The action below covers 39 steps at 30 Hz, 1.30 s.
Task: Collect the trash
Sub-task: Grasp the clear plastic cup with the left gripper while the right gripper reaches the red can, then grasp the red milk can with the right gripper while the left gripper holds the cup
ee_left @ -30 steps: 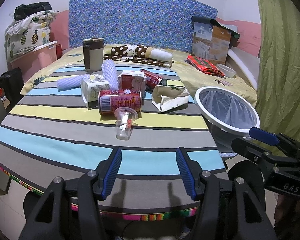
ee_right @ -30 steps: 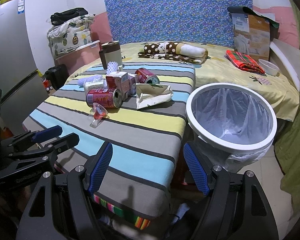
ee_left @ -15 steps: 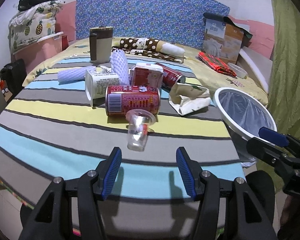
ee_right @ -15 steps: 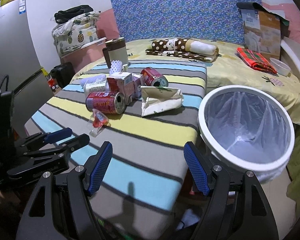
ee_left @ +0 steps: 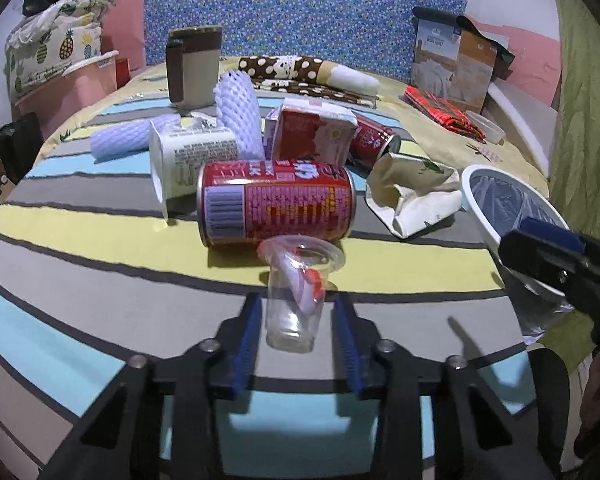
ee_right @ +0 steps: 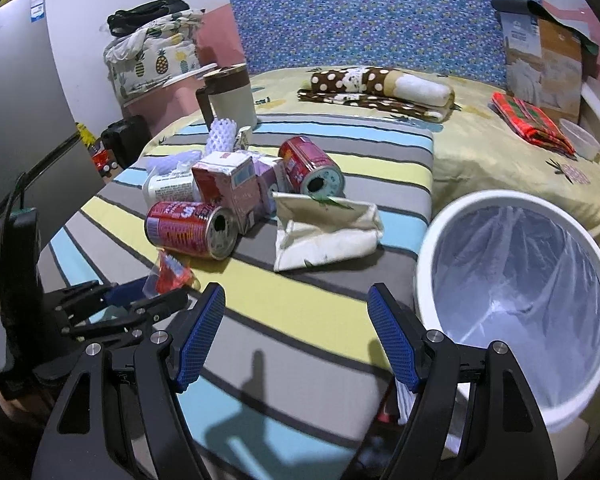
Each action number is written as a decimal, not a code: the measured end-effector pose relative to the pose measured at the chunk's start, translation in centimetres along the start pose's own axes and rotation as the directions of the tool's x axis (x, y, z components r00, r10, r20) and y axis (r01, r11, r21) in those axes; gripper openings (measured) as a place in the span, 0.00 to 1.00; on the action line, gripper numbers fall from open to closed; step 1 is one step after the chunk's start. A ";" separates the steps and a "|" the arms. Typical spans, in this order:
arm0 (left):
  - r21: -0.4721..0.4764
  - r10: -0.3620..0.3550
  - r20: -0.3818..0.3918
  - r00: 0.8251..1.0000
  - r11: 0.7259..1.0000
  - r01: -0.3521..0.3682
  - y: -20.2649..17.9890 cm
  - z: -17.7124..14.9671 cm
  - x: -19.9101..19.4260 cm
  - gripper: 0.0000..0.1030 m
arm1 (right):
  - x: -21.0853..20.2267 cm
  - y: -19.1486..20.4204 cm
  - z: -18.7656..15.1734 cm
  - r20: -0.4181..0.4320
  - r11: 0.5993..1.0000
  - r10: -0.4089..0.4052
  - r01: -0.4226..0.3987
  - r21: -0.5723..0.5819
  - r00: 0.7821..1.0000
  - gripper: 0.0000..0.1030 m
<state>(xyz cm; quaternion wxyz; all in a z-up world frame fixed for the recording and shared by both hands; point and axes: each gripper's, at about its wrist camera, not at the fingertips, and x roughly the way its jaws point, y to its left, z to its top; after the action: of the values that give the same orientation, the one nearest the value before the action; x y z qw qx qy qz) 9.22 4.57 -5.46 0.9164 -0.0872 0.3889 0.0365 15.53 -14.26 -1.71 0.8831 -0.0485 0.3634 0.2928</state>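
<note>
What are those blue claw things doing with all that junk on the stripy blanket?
A person is tidying up trash with two hand-held grippers. The left gripper is closing around a clear plastic cup lying in front of a red can; the cup sits between its fingers. The right gripper is open and empty, beside the white bin where the trash goes.

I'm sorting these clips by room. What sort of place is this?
Most likely a bedroom: a blue patterned padded headboard backs a bed with a yellow sheet, a brown polka-dot rolled blanket lies on it, and a white lined trash bin stands alongside.
</note>
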 end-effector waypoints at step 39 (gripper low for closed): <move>-0.201 0.037 0.057 0.998 0.979 -0.025 9.2 -1.7 -4.2 0.27 | 4.5 7.7 3.6 -0.073 0.929 0.265 -0.275 -0.247 0.962 0.64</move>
<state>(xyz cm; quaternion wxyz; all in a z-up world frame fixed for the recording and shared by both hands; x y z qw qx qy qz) 3.87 13.27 -4.74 0.9136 -0.1718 0.3568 0.0922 16.03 -4.70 -1.15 0.8138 -0.1167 0.3427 0.4546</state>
